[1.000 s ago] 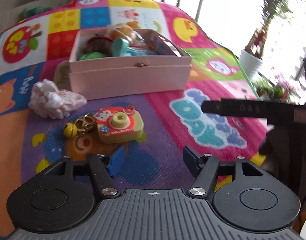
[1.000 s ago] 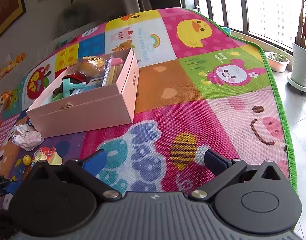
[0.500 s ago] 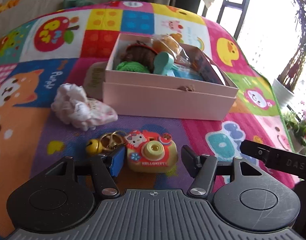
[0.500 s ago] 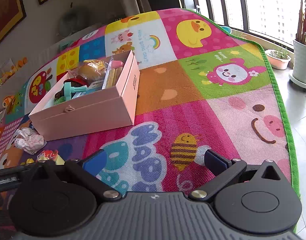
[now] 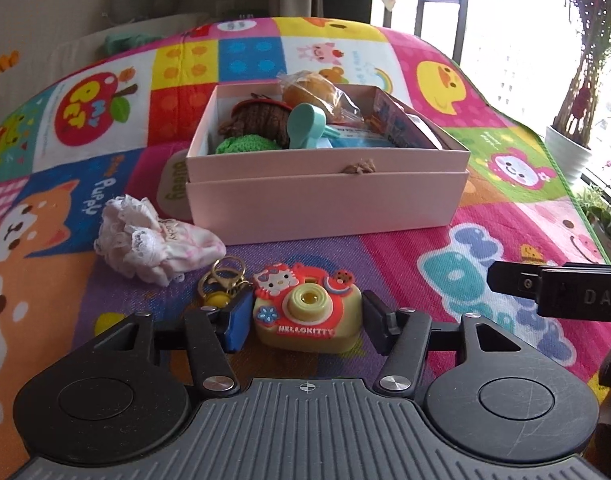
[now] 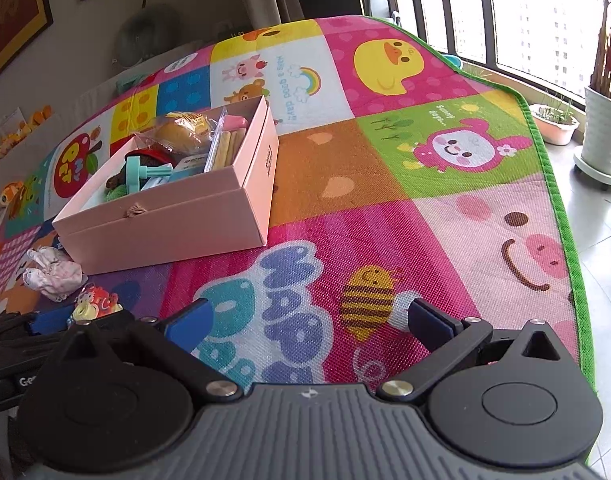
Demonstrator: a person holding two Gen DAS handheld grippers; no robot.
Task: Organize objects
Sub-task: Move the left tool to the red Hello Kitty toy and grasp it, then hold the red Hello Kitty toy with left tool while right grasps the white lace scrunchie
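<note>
A yellow and red Hello Kitty toy camera point(image 5: 305, 316) lies on the play mat, right between the two pads of my left gripper point(image 5: 305, 312). The jaws are closing on it; the pads stand at its sides and I see no firm press. A gold keychain with a yellow bell point(image 5: 219, 284) hangs off its left side. Behind it stands the open pink box point(image 5: 325, 200), filled with several toys and a wrapped bun. My right gripper point(image 6: 307, 314) stands wide open above the mat with nothing between its fingers. In its view the box point(image 6: 165, 228) is at the left.
A crumpled white lacy cloth point(image 5: 145, 240) lies left of the box. The colourful play mat point(image 6: 385, 168) ends in a green edge point(image 6: 561, 216) at the right, with tiled floor and white plant pots point(image 6: 601, 144) beyond. Part of the right gripper point(image 5: 545, 288) juts in at the right.
My left gripper swung left and came forward, so the toy camera now sits between its jaws, which have narrowed a little. The right gripper has stayed put.
</note>
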